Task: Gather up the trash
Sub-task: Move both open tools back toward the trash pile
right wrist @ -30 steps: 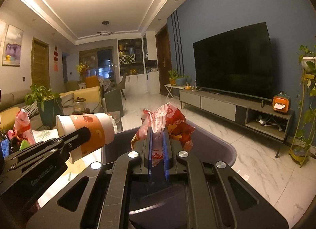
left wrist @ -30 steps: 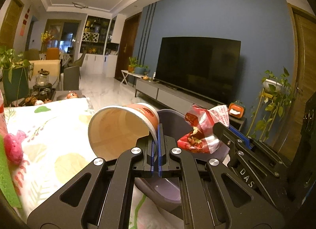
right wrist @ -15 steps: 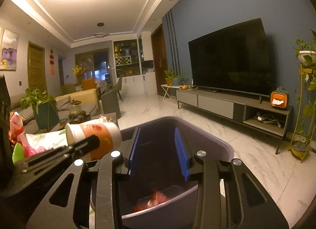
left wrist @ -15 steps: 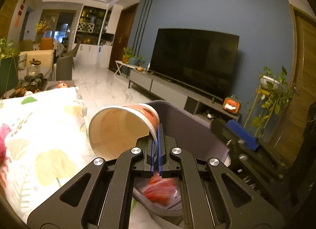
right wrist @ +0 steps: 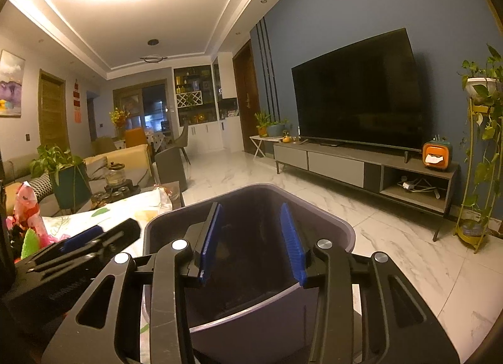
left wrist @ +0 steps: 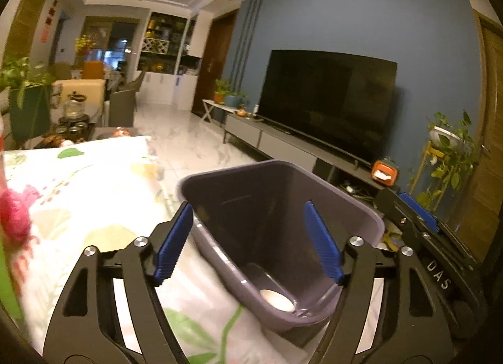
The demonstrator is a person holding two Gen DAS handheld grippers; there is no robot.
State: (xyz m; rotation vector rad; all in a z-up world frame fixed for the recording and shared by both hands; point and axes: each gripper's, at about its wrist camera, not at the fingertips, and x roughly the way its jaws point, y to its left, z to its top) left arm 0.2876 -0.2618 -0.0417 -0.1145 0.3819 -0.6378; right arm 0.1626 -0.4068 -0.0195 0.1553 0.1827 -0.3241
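Room: living room with a blue wall, a dark television and a marble floor.
Left wrist view, surface: floral cloth covers the surface; a purple bin stands at its edge.
Left wrist view, left tool: released, blue pads spread wide and holding nothing, poised over the bin mouth.
Left wrist view, bin contents: a pale round object lies at the bottom; its nature cannot be told.
Left wrist view, remaining trash: a pink crumpled item lies on the cloth at far left, well apart from the bin.
Right wrist view, right tool: released and empty, above the bin.
Right wrist view, remaining trash: a red wrapper stands at far left.
Step in hand: judged as drop-off just finished.
Next move: likely a reach back across the surface to the leftover items.
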